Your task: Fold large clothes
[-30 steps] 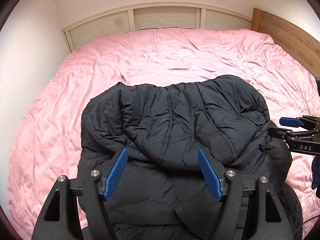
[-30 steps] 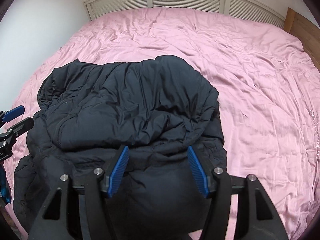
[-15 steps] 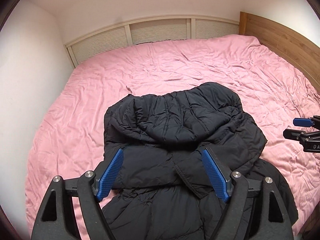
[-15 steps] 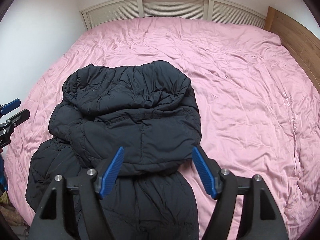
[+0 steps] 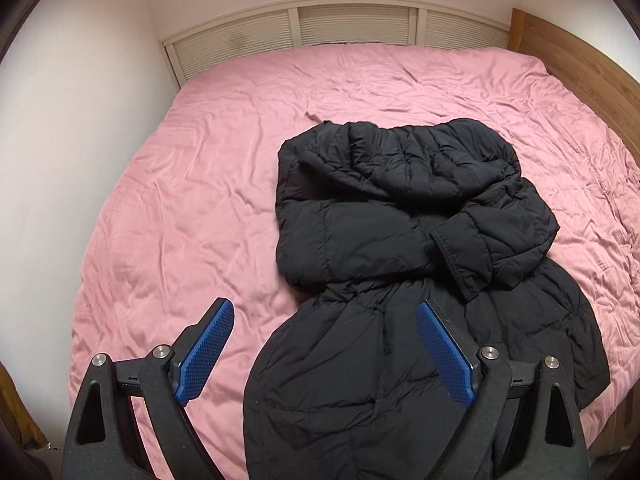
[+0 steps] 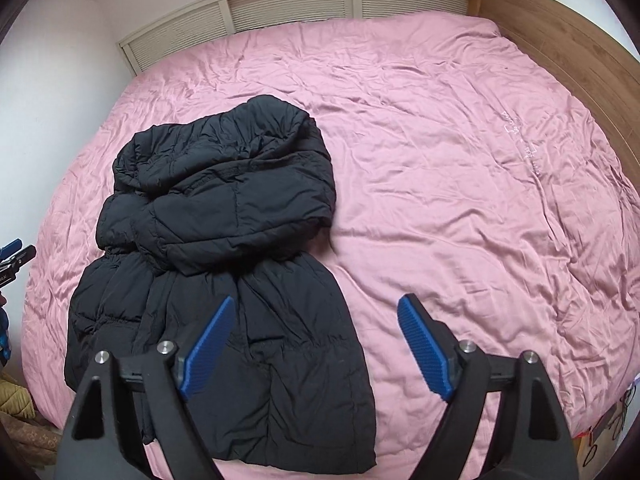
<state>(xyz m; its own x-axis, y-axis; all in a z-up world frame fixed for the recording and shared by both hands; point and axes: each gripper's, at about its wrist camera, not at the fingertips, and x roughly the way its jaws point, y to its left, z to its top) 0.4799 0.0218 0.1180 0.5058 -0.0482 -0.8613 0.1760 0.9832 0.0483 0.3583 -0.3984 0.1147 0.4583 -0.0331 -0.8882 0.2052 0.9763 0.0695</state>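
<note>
Your black puffer coat (image 5: 404, 280) lies on the pink bed cover (image 5: 200, 184), at the near side of the bed, with its hood and upper part folded down over the body and one cuffed sleeve (image 5: 460, 256) lying across the top. The lower part reaches toward the near edge of the bed.

Both grippers are above it and hold nothing. The left gripper (image 5: 325, 354) has its jaws wide apart, and they have just been opening; the coat is under them, not between the pads. The right gripper (image 6: 314, 350) is the same, its jaws far apart and just opened, over the coat's right edge.

I think the fold is not yet safe. The padding is thick and springy, so the top layer can rise and open again. The smooth fabric can also slide on the cover if you pull the lower part.
</note>
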